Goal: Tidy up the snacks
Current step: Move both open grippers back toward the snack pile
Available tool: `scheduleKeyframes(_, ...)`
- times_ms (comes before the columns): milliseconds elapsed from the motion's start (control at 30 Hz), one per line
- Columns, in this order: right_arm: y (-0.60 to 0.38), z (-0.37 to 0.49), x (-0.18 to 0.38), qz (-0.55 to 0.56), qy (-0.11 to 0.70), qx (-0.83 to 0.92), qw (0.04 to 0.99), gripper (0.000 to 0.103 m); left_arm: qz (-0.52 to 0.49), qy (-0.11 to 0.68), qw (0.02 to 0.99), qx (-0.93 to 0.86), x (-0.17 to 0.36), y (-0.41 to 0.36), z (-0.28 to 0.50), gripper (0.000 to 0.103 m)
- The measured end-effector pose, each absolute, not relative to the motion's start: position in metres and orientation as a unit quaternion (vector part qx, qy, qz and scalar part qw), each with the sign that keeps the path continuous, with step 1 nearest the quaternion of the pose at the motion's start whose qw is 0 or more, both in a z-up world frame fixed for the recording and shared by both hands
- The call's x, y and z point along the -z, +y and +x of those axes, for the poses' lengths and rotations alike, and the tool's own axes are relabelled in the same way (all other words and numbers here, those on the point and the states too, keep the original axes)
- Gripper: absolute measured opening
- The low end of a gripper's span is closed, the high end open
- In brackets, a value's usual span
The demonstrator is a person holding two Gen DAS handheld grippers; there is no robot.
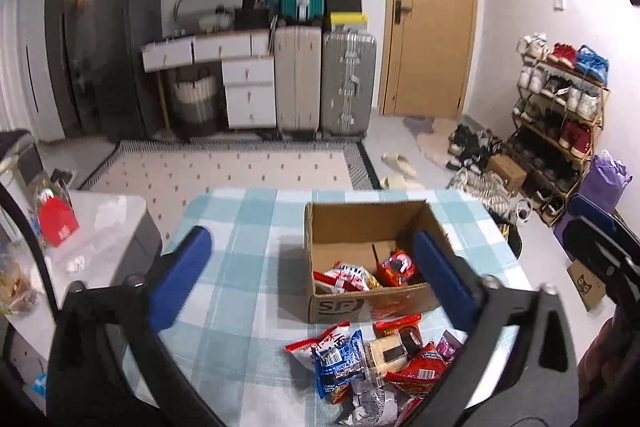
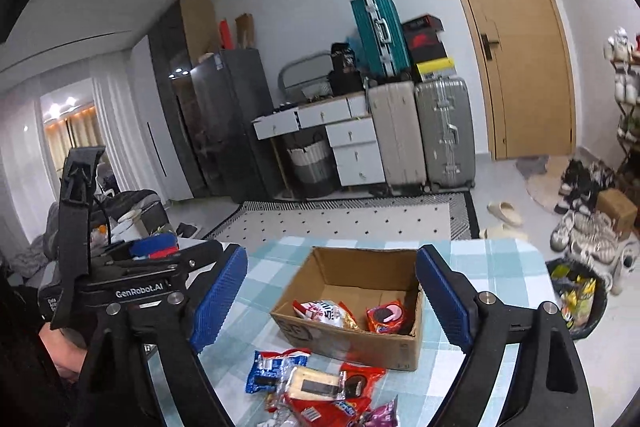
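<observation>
An open cardboard box [image 1: 320, 307] stands on the blue-checked tablecloth [image 1: 240, 219] with a few snack packets [image 1: 352, 277] inside; it also shows in the right wrist view [image 2: 400, 347]. A pile of loose snack packets [image 1: 376, 359] lies on the cloth in front of the box, also in the right wrist view [image 2: 320, 383]. My left gripper [image 1: 312, 259] is open and empty, held above the cloth near the box. My right gripper [image 2: 332, 291] is open and empty, held above the box and pile. The left gripper's body [image 2: 132, 279] shows at the left of the right wrist view.
A grey side table [image 1: 108, 227] with a red bag [image 1: 58, 223] stands left of the table. Suitcases [image 1: 348, 83], white drawers [image 1: 248, 87], a wooden door [image 1: 432, 11] and a shoe rack [image 1: 560, 107] line the far wall. A bin [image 2: 576, 299] sits right of the table.
</observation>
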State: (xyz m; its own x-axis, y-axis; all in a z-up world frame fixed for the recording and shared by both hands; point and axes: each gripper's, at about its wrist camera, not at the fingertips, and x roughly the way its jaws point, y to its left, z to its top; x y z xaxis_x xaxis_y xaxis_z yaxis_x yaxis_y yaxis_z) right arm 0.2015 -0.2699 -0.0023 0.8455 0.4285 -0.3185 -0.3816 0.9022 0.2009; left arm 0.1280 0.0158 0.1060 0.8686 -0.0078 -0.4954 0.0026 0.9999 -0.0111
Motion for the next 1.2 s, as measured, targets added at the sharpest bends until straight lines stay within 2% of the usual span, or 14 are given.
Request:
scheduleKeyframes(167, -0.261, 0.160, -0.006, 0.036, 0.147, -0.218, 0.964, 0.102, 0.022, 0.215, 0.976, 0.024, -0.123, 0.012, 0.088, 0.102)
scheduleKeyframes(600, -0.264, 0.091, 0.000, 0.033, 0.112, -0.226, 0.967, 0.103, 0.021, 0.158, 0.984, 0.081, -0.129, 0.010, 0.011, 0.102)
scheduleKeyframes(900, -0.269, 0.069, 0.028, 0.055, 0.113, -0.236, 0.964, 0.103, 0.004, 0.205, 0.977, 0.064, -0.096, 0.020, 0.009, 0.102)
scheduleKeyframes(1200, -0.266, 0.071, 0.085, 0.043, 0.164, -0.205, 0.964, 0.103, -0.014, 0.254, 0.965, 0.063, -0.022, 0.028, 0.021, 0.102)
